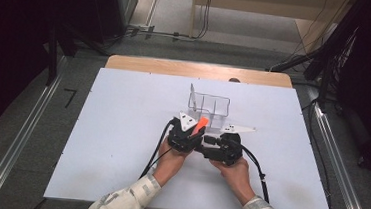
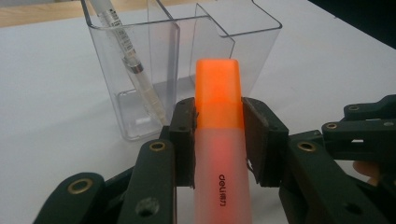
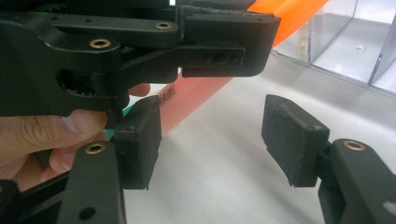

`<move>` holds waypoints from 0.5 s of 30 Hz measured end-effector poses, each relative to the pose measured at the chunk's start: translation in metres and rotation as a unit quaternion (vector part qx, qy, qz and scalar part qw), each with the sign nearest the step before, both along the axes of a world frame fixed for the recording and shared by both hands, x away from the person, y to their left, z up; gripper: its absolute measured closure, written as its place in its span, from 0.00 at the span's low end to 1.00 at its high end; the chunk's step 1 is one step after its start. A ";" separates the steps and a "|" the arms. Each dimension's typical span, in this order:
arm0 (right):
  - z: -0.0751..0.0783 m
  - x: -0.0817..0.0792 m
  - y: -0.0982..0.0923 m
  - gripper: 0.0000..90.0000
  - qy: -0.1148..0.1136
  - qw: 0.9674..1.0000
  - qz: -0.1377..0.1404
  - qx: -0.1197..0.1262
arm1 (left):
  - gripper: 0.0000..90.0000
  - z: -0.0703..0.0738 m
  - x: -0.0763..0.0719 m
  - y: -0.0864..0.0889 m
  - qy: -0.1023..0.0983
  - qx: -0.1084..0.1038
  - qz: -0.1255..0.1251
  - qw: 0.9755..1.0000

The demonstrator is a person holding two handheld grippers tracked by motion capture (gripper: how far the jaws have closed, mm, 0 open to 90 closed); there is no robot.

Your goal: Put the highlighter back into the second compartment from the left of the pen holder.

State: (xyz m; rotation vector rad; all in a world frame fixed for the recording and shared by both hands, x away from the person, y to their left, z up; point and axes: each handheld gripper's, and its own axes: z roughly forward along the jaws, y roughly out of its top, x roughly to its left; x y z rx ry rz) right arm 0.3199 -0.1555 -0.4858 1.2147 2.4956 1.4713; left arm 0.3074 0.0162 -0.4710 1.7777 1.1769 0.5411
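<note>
The clear organiser (image 1: pixel 209 108) stands a little beyond the middle of the white table (image 1: pixel 121 129), and everything else sits close in front of it. It is a see-through plastic box with upright dividers; seen from the left gripper view, a pen (image 2: pixel 130 65) leans tilted in its left compartment (image 2: pixel 135 79), tip down near the floor of the box, while the other compartments look bare.

Just in front of the organiser, the left gripper (image 1: pixel 187 134) pinches an orange highlighter (image 1: pixel 200 125). In its own view the two black pads press on either side of the highlighter (image 2: pixel 219 140), just below the bright orange cap, with the paler barrel running back between the jaws. The cap end points toward the organiser and sits close in front of it, not inside any compartment.

The right gripper (image 1: pixel 223 146) is just beside the left one, on the side nearer the table's right edge, turned toward it. Its jaws stand spread, with bare table between the pads (image 3: pixel 292 140), and they grip nothing. From that view the left gripper (image 3: pixel 140 51) crosses close in front, the highlighter (image 3: pixel 196 93) slanting up toward the organiser (image 3: pixel 345 42), and the person's left hand (image 3: pixel 42 135) wraps the handle.
</note>
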 end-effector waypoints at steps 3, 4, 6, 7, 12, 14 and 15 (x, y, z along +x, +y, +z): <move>0.000 0.000 0.000 0.41 -0.001 1.000 -0.001 0.002 | 0.74 0.000 0.000 0.000 0.000 0.000 0.000 1.000; 0.000 0.001 0.000 0.41 0.000 1.000 -0.001 0.004 | 0.74 0.000 0.000 0.000 0.000 -0.001 0.000 1.000; 0.000 0.001 0.002 0.41 0.000 1.000 0.000 0.005 | 0.74 0.000 0.000 0.000 0.001 -0.001 0.000 1.000; 0.000 0.001 0.004 0.41 -0.002 1.000 0.001 0.001 | 0.74 0.000 0.000 -0.001 0.000 -0.002 0.000 1.000; -0.001 0.002 0.006 0.43 0.000 1.000 0.003 0.002 | 0.74 0.000 0.000 0.000 0.002 -0.005 0.000 1.000; -0.001 0.002 0.007 0.45 -0.001 1.000 0.004 0.002 | 0.74 0.001 -0.001 0.000 0.001 -0.008 0.001 1.000; -0.001 0.002 0.007 0.46 0.000 1.000 0.005 0.002 | 0.74 0.001 -0.001 0.000 0.000 -0.010 0.001 1.000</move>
